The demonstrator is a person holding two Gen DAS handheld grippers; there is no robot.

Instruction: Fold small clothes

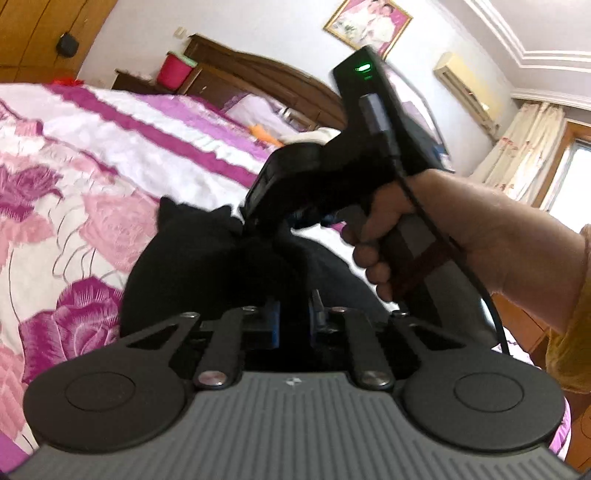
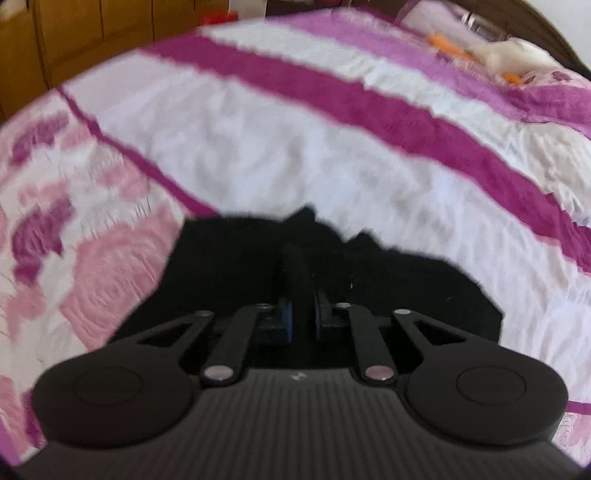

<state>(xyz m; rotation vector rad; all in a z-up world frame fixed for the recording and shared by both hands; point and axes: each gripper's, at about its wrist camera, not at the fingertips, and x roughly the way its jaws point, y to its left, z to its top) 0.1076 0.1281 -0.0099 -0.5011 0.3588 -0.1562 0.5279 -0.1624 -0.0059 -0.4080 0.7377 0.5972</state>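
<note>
Left wrist view takes in the room: a bed (image 1: 74, 177) under a quilt of pink and magenta roses with white and purple stripes, a dark wooden headboard (image 1: 258, 70) behind it, a red bin (image 1: 173, 68) beside that, a framed picture (image 1: 367, 24) on the wall, an air conditioner (image 1: 463, 85) high up and curtains (image 1: 524, 147) at the window. A white soft toy with orange parts (image 2: 509, 55) lies near the pillows.

On the quilt sits the black garment (image 1: 192, 269), bunched rather than flat, two small peaks of cloth poking up at its far edge. Its long axis cannot be told: the cloth is crumpled and much of it is hidden behind both tools.

Left gripper (image 1: 293, 310) has its blue-padded jaws drawn close, dark cloth filling the narrow gap between them. Right gripper (image 2: 303, 295), seen from its own camera, likewise pinches a raised fold of the same black cloth, jaws nearly together. From the left camera, the right hand (image 1: 406, 236) wraps the handle of that tool above the garment, a green light glowing on its body.
</note>
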